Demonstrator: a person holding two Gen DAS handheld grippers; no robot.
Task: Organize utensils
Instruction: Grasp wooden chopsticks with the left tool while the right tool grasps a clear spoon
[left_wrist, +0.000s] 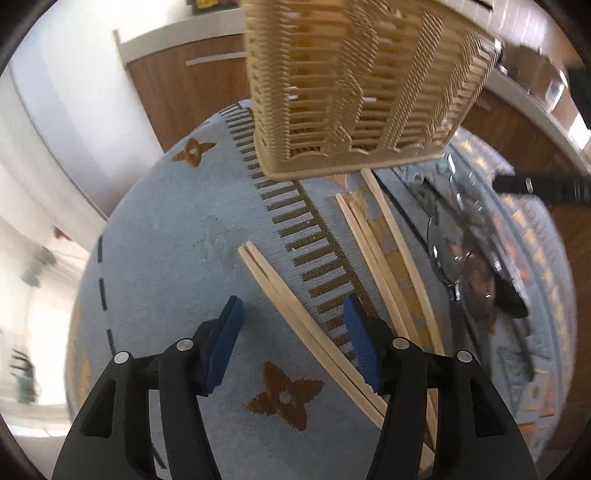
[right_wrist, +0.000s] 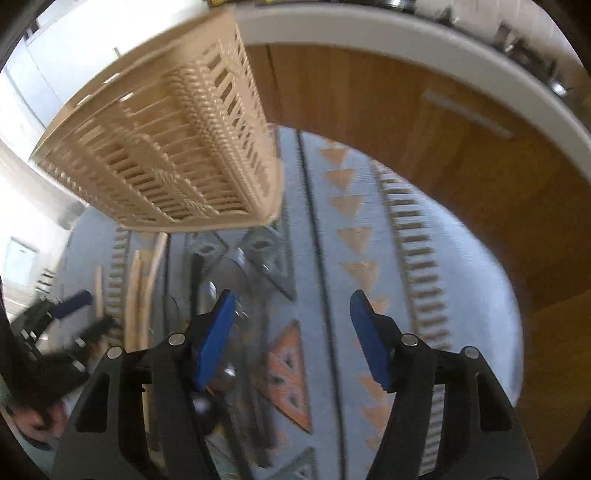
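On the pale blue patterned cloth (left_wrist: 177, 236), five light wooden chopsticks (left_wrist: 295, 317) lie (two as a pair) between the spread left gripper (left_wrist: 293, 345) fingers; one beige woven plastic basket (left_wrist: 354, 85) stands beyond. Blurred metal cutlery (right_wrist: 218, 332), uncountable, lies beside the spread, empty right gripper (right_wrist: 291, 339).

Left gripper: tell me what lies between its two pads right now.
In the left wrist view, the left gripper stands open over the patterned cloth. A pair of wooden chopsticks runs diagonally through the gap, close to the right-hand pad; neither pad presses them.

Wooden chopsticks (left_wrist: 291, 299) scattered beside woven basket (left_wrist: 354, 88)
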